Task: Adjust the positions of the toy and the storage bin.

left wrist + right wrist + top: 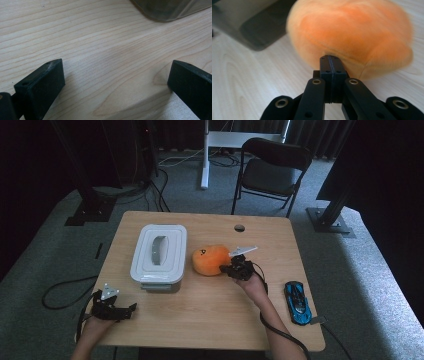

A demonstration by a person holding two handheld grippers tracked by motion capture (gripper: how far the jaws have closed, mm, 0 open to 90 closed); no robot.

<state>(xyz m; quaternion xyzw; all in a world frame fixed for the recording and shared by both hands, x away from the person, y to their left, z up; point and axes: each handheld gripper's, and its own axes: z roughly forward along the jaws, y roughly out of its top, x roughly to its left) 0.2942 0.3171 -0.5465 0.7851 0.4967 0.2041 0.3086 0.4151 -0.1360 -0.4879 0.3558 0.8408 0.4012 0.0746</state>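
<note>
Right gripper (233, 268): jaws pressed fully together, tips pushed into the fuzzy edge of the orange plush toy (211, 259); can't tell whether any fur is pinched between them. In the right gripper view the closed tips (330, 61) meet the plush (352, 35) at its lower rim. Toy sits mid-table, just beside the lidded box.

Left gripper (125, 311): jaws wide apart, nothing between them, resting low at the near left corner of the wooden table (210, 320). Left gripper view has bare wood between the jaws and a corner of the box (170, 8) ahead.

Count: one plush, one white lidded box (159, 252), one blue toy car (298, 302), two grippers.

Box stands close on the far side of the plush from the gripper. Car is well apart at the right edge. One black folding chair (272, 170) stands behind the table.
</note>
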